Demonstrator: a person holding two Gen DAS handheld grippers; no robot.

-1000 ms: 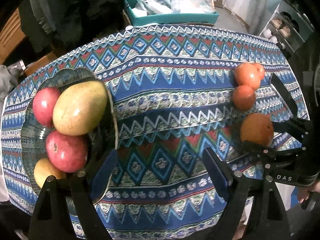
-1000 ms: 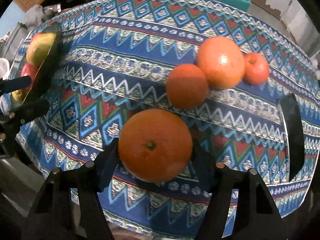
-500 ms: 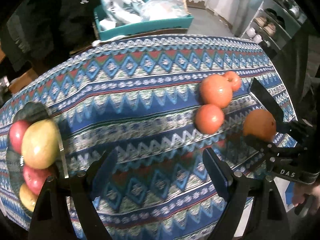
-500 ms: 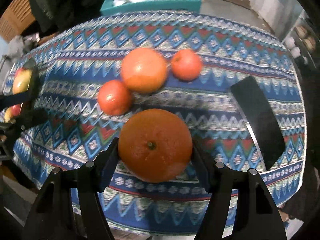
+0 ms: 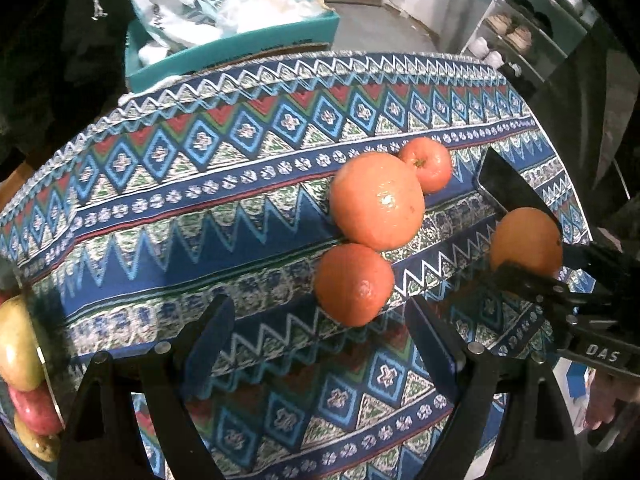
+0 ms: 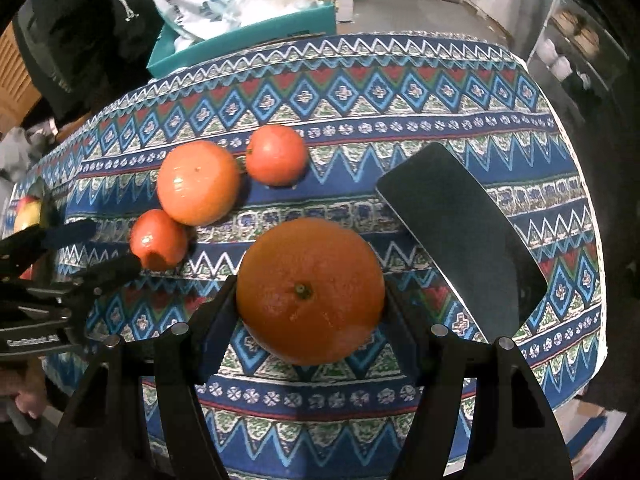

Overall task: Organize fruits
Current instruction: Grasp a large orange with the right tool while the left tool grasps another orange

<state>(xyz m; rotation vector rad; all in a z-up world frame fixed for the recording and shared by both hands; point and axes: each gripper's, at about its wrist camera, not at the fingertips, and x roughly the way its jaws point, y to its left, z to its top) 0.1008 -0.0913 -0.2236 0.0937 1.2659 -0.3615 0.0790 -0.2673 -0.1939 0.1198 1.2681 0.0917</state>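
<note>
**Orange clamped in the right gripper, left gripper open beside the loose fruit**

Seen from the left wrist, the left gripper [image 5: 316, 332] stands with its fingers wide apart and nothing between them, above the patterned tablecloth [image 5: 224, 168]. Just ahead of its fingertips lies a small orange [image 5: 354, 284], touching a larger orange [image 5: 378, 200], with a small red tomato-like fruit [image 5: 426, 164] behind that. To the right, the right gripper [image 5: 532, 248] holds an orange [image 5: 526, 240] near the table's right edge. At the left edge, apples and a yellow-green fruit sit in a dish [image 5: 48, 364].

From the right wrist, the held orange [image 6: 310, 290] sits squarely between the fingers, stem end facing the camera, both pads pressed against its widest girth. The three loose fruits lie left of it, and a black phone [image 6: 460, 236] lies flat beside it on the right.

An orange this size is probably fairly heavy, firm yet slightly yielding, with pebbled skin that grips well; being round, it could roll or slip if pinched off-centre. Holding across the middle, as here, looks soundest.
</note>
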